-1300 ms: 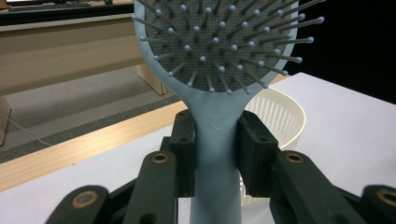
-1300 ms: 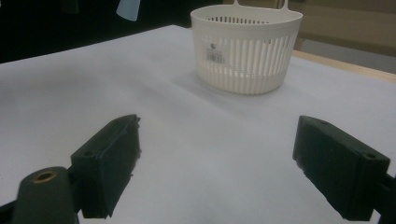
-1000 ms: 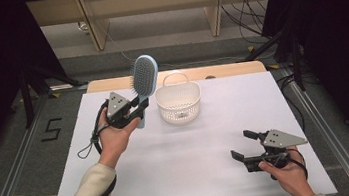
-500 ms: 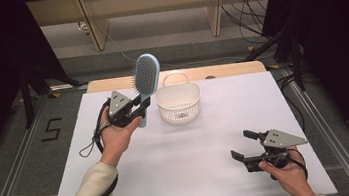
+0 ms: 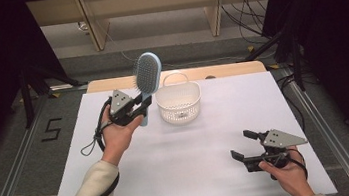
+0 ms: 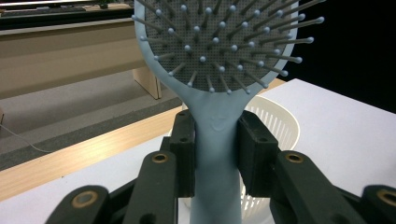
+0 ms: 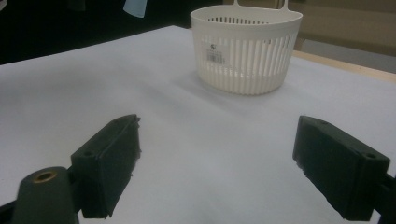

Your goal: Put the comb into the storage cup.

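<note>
Blue hairbrush (image 5: pixel 147 76) was held upright above table's (image 5: pixel 212 174) far left, just left of white basket (image 5: pixel 179 102), bristles toward person. Handle was clamped between jaws of left gripper (image 5: pixel 139 107). Right gripper (image 5: pixel 243 145) was held low over near right, jaws wide apart, nothing gripped.

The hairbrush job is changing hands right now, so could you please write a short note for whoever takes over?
Left gripper: shut on the hairbrush handle, brush upright, held above the table just left of the white basket.
Right gripper: open, holding nothing, low over the near right of the table.
Done: brush picked up.
Left: brush is not yet in the basket; placing it there looks like the likely next step.
</note>
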